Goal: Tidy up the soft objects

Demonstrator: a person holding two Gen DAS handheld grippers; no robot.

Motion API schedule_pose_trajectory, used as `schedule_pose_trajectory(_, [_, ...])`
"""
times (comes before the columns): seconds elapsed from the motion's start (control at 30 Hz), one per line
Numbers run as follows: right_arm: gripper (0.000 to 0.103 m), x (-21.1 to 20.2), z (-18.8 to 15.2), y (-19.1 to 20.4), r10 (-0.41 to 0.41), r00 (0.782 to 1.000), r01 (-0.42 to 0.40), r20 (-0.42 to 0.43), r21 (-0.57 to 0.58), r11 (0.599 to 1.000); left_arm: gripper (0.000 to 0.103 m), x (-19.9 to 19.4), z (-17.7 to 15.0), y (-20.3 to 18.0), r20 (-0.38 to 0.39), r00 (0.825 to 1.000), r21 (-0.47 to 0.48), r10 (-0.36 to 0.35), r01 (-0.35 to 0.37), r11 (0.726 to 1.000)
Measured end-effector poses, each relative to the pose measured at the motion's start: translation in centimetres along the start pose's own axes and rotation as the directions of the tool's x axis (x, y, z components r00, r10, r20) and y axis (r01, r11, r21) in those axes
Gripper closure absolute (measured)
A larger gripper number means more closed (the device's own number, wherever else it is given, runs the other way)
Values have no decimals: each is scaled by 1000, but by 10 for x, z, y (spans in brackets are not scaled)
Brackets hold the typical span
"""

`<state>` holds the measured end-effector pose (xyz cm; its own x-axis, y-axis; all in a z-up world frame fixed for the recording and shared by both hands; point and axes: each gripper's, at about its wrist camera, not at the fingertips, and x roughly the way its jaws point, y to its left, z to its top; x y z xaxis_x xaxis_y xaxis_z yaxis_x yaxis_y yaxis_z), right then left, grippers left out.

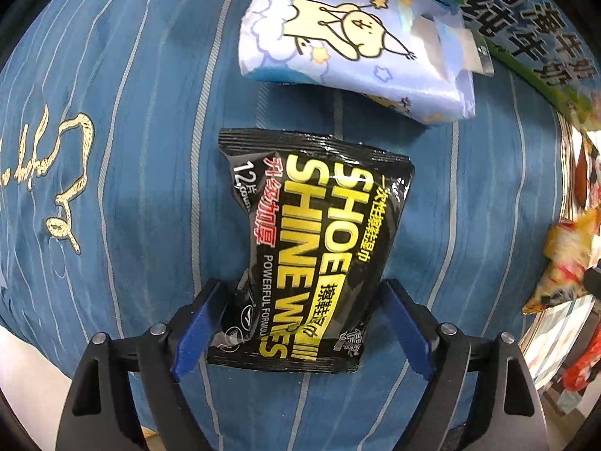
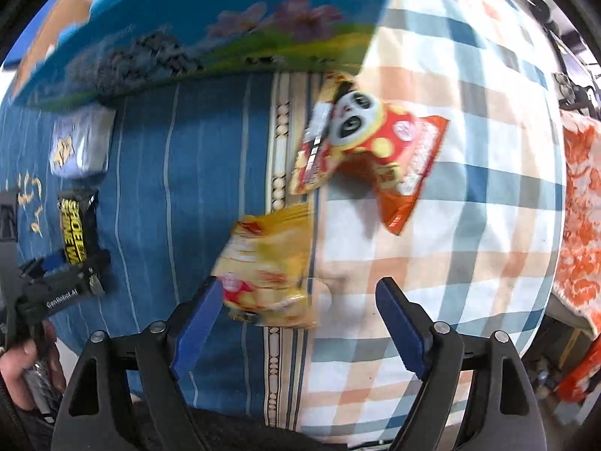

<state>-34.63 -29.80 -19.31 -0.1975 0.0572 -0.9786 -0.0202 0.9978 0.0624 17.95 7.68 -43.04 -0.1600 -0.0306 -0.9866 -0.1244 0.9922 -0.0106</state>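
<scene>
Both jaws wide: left hand-held gripper straddled wipes pack, unclamped; right hand-held gripper empty. We needed centred squeeze.

Both grippers look the same: black angular arms with silver round screws, blue pads on the fingers. Left gripper has white "GenRobot.AI" lettering on its side, and a bare hand shows below it

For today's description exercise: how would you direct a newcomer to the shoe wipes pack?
Start at the blue striped bedspread. The shoe wipes pack lies on it between the left hand-held gripper's blue pads, below a pale blue cartoon tissue pack. It is the only black packet, lettered SHOE SHINE WIPES in yellow.
</scene>
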Motion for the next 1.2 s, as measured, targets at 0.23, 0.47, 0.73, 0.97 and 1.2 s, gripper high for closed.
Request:
schedule_pose_trajectory(0.23, [18, -10, 8, 31, 22, 1000, -22, 18, -4, 1000, 41, -4, 12, 11, 1, 1000, -29, -12, 12, 1000])
schedule_pose_trajectory(0.47, [18, -13, -9, 97, -155, 984, 168, 82, -187, 968, 44, -7, 4, 12, -1, 1000, -26, 6, -6, 1000])
schedule_pose_trajectory(0.73, [41, 39, 4, 94, -279, 960, 274, 2, -200, 941, 40, 1, 5, 7, 2, 1000, -23, 11, -11, 1000])
schedule_pose_trajectory(0.97, [49, 28, -2, 38, -76, 997, 77, 4, -31, 997, 48, 1, -4, 5, 13, 1000, -19, 13, -13, 1000])
schedule_pose_trajectory(1.2, [59, 26, -11, -6, 83, 997, -83, 2, 79, 993, 52, -15, -13, -24, 28, 1000, 18, 15, -16, 1000])
